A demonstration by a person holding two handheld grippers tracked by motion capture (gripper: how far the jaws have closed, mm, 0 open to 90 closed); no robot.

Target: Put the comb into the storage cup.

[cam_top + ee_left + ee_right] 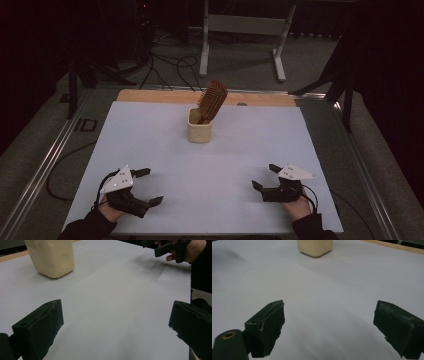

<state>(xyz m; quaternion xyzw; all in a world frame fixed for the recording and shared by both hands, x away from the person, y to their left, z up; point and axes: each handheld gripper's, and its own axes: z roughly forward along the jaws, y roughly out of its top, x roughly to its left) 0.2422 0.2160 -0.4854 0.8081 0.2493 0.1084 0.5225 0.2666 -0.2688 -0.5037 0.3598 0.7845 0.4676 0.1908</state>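
Both the left claw (pixel 148 186) and right claw (pixel 265 176) rest spread apart, empty; a careless reach could topple the cream cup (pixel 199 131), since the tilted hairbrush (pixel 212 100) makes it top-heavy

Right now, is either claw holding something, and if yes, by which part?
Nothing is held. The left claw and the right claw are both open over the white sheet. The brush stands in the cream cup.
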